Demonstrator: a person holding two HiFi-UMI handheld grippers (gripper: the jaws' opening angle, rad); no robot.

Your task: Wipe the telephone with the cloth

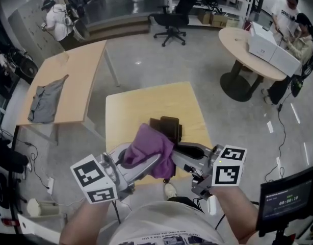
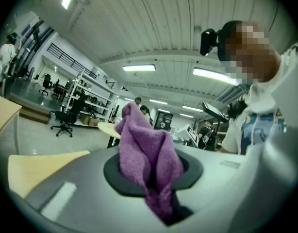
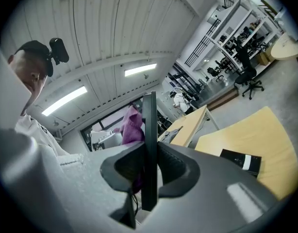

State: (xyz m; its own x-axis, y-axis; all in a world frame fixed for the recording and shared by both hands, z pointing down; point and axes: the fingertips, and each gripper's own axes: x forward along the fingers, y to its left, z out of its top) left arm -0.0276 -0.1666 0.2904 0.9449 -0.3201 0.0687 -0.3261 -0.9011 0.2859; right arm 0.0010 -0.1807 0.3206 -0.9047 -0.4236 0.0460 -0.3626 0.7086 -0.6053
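A black telephone base (image 1: 166,126) lies on a small wooden table (image 1: 141,106); the right gripper view also shows that base (image 3: 240,161). My left gripper (image 1: 152,160) is shut on a bunched purple cloth (image 1: 149,144), which rises from between its pads (image 2: 149,164). The cloth hangs over a black handset (image 1: 191,148) held above the table's near edge. My right gripper (image 1: 181,156) is shut on that handset, seen edge-on as a thin black slab (image 3: 149,144) between its jaws. The two grippers face each other, close together.
To the left is a long wooden table (image 1: 80,70) with a grey garment (image 1: 44,103). Behind are an office chair (image 1: 172,24) and a round table (image 1: 245,50) with white boxes and people beside it. A screen (image 1: 286,200) stands at the lower right.
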